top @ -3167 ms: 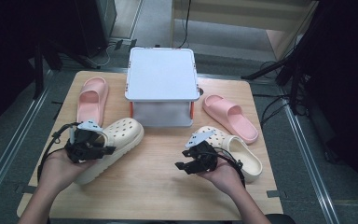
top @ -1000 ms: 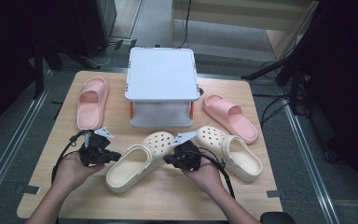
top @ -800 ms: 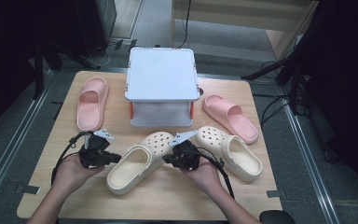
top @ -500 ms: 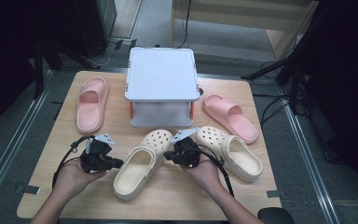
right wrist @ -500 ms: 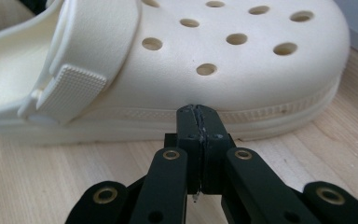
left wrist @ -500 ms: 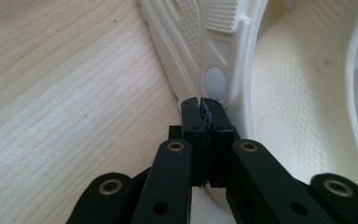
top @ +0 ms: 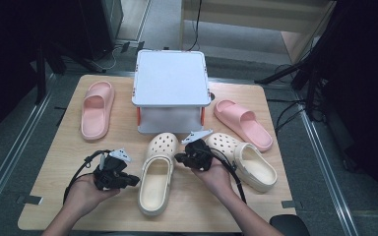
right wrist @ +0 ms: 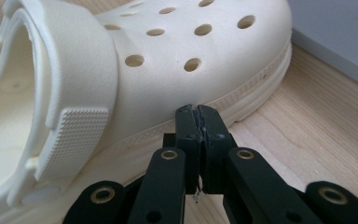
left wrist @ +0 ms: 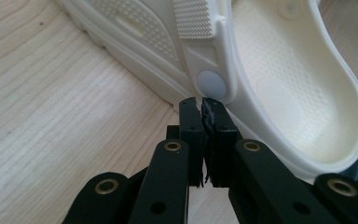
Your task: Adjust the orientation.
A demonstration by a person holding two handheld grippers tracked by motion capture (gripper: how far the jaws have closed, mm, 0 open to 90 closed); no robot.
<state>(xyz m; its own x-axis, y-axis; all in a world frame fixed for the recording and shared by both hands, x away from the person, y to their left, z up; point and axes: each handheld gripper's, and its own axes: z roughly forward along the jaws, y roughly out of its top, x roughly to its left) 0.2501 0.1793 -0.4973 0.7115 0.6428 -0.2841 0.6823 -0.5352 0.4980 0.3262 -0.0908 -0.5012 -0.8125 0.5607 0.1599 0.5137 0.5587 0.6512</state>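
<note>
High view has you flanking the cream perforated foam clog (top: pixel 157 177), which lies on the light wooden worktop (top: pixel 54 162) with its toe toward the white lidded storage box (top: pixel 171 93) and its heel toward you; your left claw (top: pixel 128 181) sits at its heel-side edge and your right claw (top: pixel 181 158) at its toe-side flank. In the left gripper view your left claw's jaws are pressed together on nothing, tips just at the round strap rivet (left wrist: pixel 210 85); in the right gripper view your right claw's jaws are likewise closed and empty, tips against the sole rim. Because neither claw grips anything, you can only nudge, and a nudge is hard to govern: uneven pressure would probably spin the clog instead of sliding it, and closed tips could skid off the rounded foam wall. Push too far right and you may knock the second cream clog (top: pixel 248 162), which lies just beside your right hand (top: pixel 215 176). The toe is also near the box, so a forward shove could jam it there. The two pink slides (top: pixel 96 109) (top: pixel 243 124) lie well apart and look safe.
</note>
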